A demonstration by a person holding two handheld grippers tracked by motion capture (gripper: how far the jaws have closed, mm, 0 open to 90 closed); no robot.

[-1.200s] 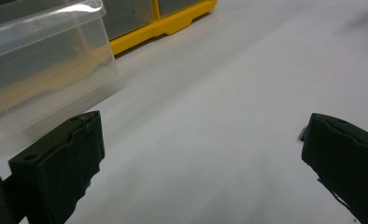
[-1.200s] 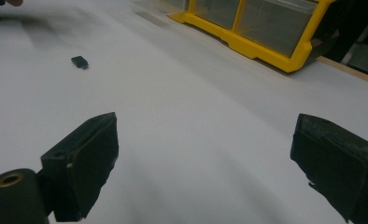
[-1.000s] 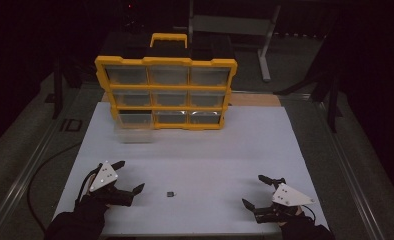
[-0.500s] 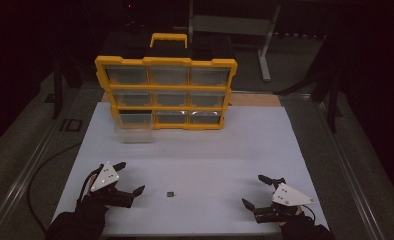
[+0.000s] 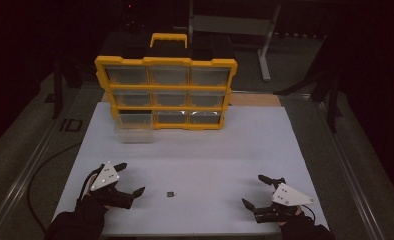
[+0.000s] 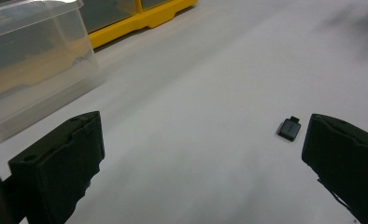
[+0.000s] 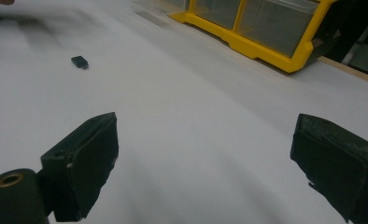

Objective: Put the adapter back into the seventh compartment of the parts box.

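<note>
A: The small black part (image 5: 170,193) lies flat on the white table (image 5: 210,150), near the front edge, just to the right of the left gripper (image 5: 130,179). In the left gripper view the part (image 6: 289,128) sits just beside the right-hand jaw, not between the two.

B: And the jaws?

A: Spread wide on both. The left gripper (image 6: 201,154) holds nothing, and the right gripper (image 5: 257,191) is well apart from the part, at the far side of the table, also empty.

B: So what could go wrong if the left one goes for it?

A: The part is thin and lies flat. I judge a jaw coming down off-centre would push it across the smooth table instead of pinching it. As things stand, one jaw would land almost on top of it, so the hand needs to shift sideways first.

B: Anything further out to mind?

A: A clear drawer (image 5: 133,131) stands pulled out on the table in front of the yellow organizer (image 5: 166,92), well behind the part. If the part is meant to go there, a weak edge grip might drop it on the way, and it is small and dark enough to be hard to find off the white surface.
</note>
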